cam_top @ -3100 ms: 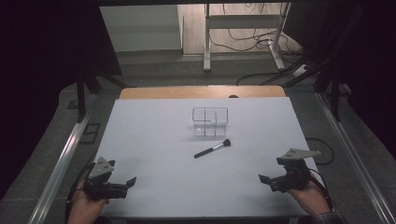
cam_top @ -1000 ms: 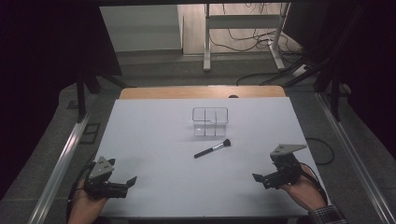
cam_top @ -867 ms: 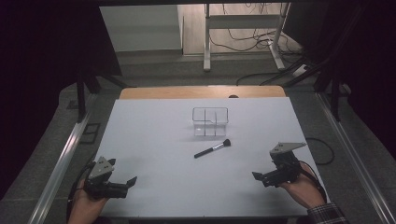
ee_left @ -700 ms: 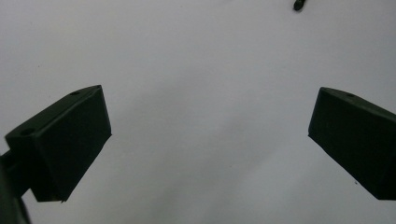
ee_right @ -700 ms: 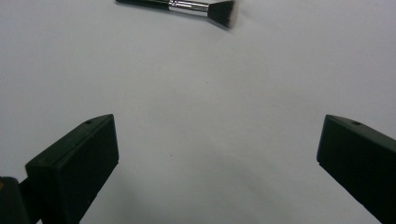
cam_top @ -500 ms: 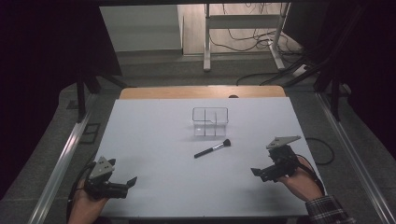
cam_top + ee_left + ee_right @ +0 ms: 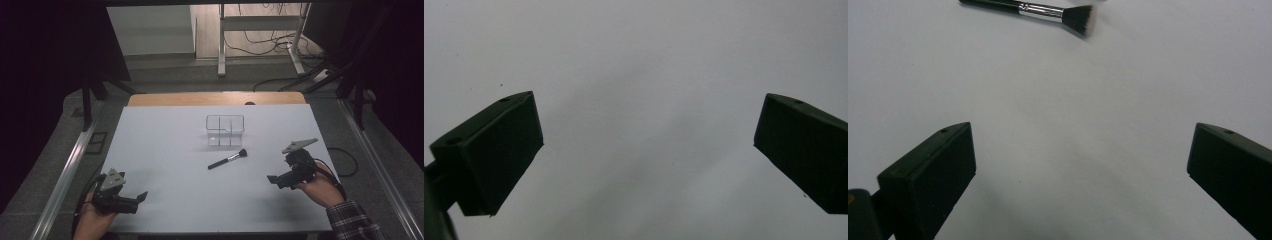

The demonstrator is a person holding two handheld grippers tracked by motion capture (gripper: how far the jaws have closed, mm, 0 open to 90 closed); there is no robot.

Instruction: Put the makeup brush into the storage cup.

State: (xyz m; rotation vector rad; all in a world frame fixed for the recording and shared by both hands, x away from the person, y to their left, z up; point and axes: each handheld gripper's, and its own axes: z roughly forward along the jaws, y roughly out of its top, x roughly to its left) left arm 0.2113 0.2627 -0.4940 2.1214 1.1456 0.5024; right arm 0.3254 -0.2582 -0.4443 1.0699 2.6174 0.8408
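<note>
A black-handled makeup brush (image 7: 227, 160) with a silver ferrule lies on the white table (image 7: 165, 150), just in front of a clear divided organizer box (image 7: 225, 130). My right gripper (image 7: 274, 179) hovers to the right of the brush, jaws wide apart with nothing between them. In the right gripper view the brush (image 7: 1038, 8) lies across the top edge, bristles to the right, ahead of the open right gripper (image 7: 1080, 175). My left gripper (image 7: 140, 197) rests near the table's front left corner, open and empty. In the left gripper view the left gripper (image 7: 649, 145) faces bare table.
A wooden strip (image 7: 215, 98) runs along the table's far edge. Metal rails (image 7: 65, 175) flank the table on both sides. Cables and a desk frame (image 7: 260, 35) stand on the floor beyond.
My right gripper has moved left and forward across the table toward the brush. The left gripper has stayed still. The brush and box have not moved.
</note>
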